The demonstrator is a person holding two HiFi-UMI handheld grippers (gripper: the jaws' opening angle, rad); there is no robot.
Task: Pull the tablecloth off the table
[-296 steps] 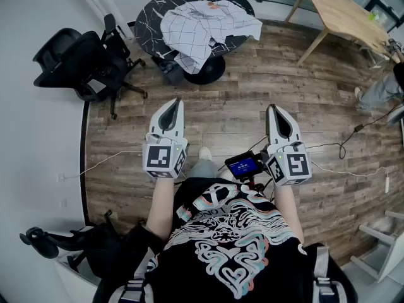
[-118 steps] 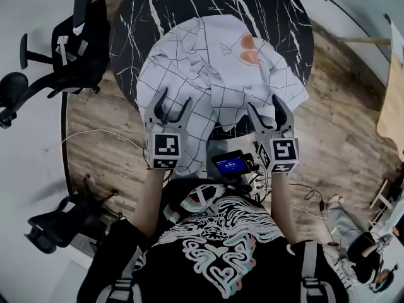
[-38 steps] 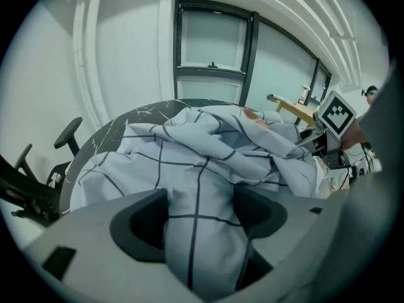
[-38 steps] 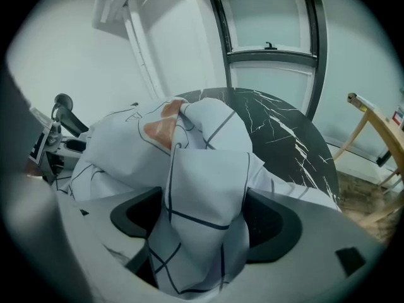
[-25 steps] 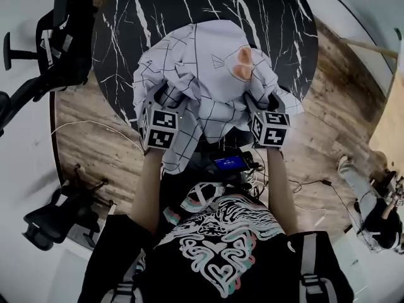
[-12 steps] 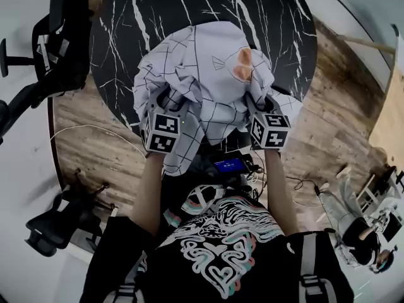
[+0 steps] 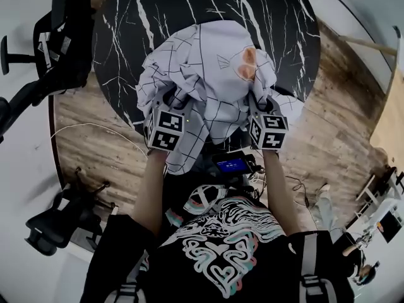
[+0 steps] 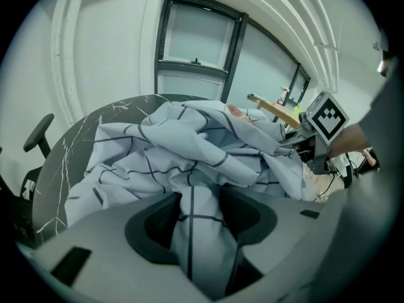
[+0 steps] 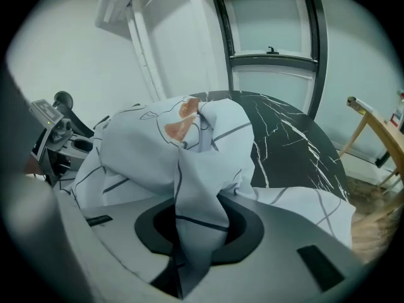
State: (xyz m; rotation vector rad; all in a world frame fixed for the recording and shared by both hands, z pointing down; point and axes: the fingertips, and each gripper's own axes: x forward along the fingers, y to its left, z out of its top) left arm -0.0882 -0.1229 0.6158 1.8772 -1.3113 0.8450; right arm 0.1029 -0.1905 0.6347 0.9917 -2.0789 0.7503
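Note:
A white tablecloth [image 7: 214,62] with dark grid lines and an orange patch lies bunched up on the round black marble table [image 7: 158,11]. My left gripper [image 7: 172,103] is dug into the cloth's near left folds. In the left gripper view, my left gripper [image 8: 201,213] has a fold of the tablecloth [image 8: 189,144] squeezed between its jaws, which have just been closing. My right gripper [image 7: 257,103] sits at the near right folds. Its jaws have also just been closing, and the right gripper [image 9: 199,223] pinches a raised fold of the tablecloth [image 9: 145,150].
Black office chairs stand left of the table [image 7: 57,36] and at the lower left [image 7: 50,226]. A cable [image 7: 88,131] runs over the wooden floor. A small device with a blue screen [image 7: 230,165] hangs at the person's chest. A light wooden table [image 7: 394,106] is at the right edge.
Both grippers stay almost in place at the cloth's near edge. Their jaws have drawn in on the folds, and the cloth bunches a little more between them.

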